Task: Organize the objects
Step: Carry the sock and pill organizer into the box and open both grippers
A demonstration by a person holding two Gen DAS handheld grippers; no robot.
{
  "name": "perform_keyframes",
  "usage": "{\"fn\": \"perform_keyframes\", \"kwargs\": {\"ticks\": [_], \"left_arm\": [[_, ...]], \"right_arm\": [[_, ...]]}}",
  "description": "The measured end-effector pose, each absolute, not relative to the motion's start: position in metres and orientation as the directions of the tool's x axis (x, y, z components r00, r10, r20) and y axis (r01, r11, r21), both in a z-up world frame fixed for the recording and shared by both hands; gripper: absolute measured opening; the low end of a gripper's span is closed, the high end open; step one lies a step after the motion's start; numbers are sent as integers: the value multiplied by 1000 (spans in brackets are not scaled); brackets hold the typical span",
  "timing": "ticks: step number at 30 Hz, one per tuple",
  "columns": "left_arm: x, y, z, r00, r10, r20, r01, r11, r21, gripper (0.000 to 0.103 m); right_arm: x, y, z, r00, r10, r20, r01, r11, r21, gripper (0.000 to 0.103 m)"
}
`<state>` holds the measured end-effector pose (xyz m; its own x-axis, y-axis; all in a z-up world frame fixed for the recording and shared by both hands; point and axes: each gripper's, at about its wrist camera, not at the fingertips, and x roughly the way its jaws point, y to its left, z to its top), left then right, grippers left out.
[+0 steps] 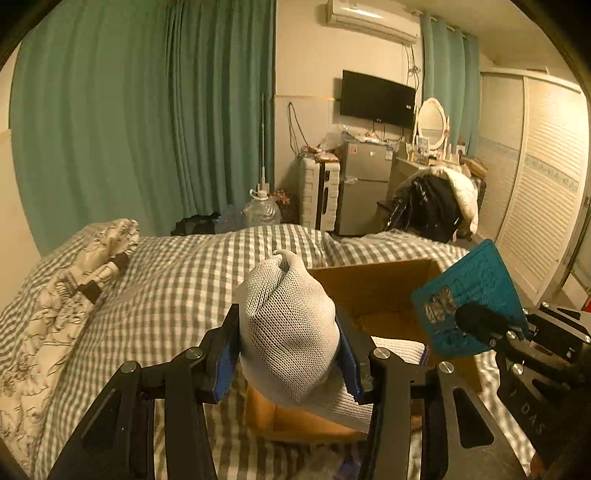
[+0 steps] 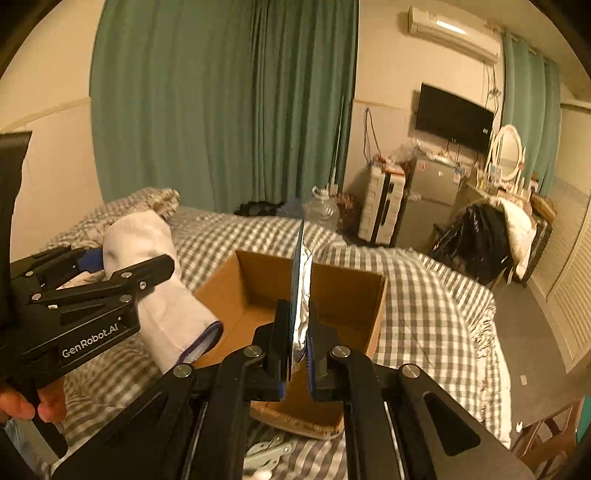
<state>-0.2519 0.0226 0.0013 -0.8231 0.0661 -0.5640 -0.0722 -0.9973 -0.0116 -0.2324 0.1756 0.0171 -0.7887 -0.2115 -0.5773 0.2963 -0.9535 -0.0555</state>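
This is a lived-in bedroom at home. A bed (image 1: 177, 266) under a grey-and-white checked cover fills the foreground, teal curtains (image 1: 140, 110) hanging behind it at 11 o'clock. At 1 o'clock a wall-mounted television (image 1: 376, 98) sits below an air conditioner (image 1: 373, 18), above a small fridge (image 1: 364, 184) and a dressing table with an oval mirror (image 1: 432, 118). A louvred wardrobe (image 1: 535, 184) stands at 3 o'clock.

White waffle-knit sock (image 1: 291, 332), teal packet (image 1: 476, 295) with silver back, brown cardboard box (image 2: 332, 295), grey-white checked bedcover (image 1: 177, 273)

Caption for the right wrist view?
Right gripper holds a flat blue packet edge-on above the open cardboard box on the bed.
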Motion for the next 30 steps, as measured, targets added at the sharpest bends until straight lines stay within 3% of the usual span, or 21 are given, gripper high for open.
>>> {"fn": "perform_keyframes", "kwargs": {"ticks": [6,7,8,9,10,12,15,19,30], "left_arm": [[-274,28,-26,-798,93,-596,-101,-995,-19,56],[-275,28,-28,-796,97,-598,-103,-994,-24,60],[-274,29,-29,-797,93,-596,-99,-995,-24,72],[-272,29,-28,-801,85,-593,-91,-996,-20,78],[-270,28,-25,-807,77,-585,-82,-996,-17,86],[-263,26,-19,-818,68,-572,-74,-997,-12,87],[-249,23,-7,-818,56,-572,-71,-997,5,89],[-219,18,12,-826,22,-563,-45,-999,28,94],[-126,11,45,-828,2,-561,-10,-1000,11,95]], "right_arm": [[-260,184,-16,-754,-226,-616,302,-953,-20,7],[-262,186,-18,-753,-226,-618,299,-954,-15,8],[-263,189,-20,-753,-226,-618,293,-956,-8,9],[-264,192,-21,-755,-225,-616,285,-958,0,22],[-262,194,-21,-758,-223,-613,278,-961,6,40],[-255,203,-15,-775,-213,-595,254,-967,15,58],[-242,209,1,-797,-202,-570,238,-971,10,60],[-215,214,30,-830,-167,-533,208,-978,-18,71],[-108,224,94,-873,-75,-483,157,-979,-131,91]]}}
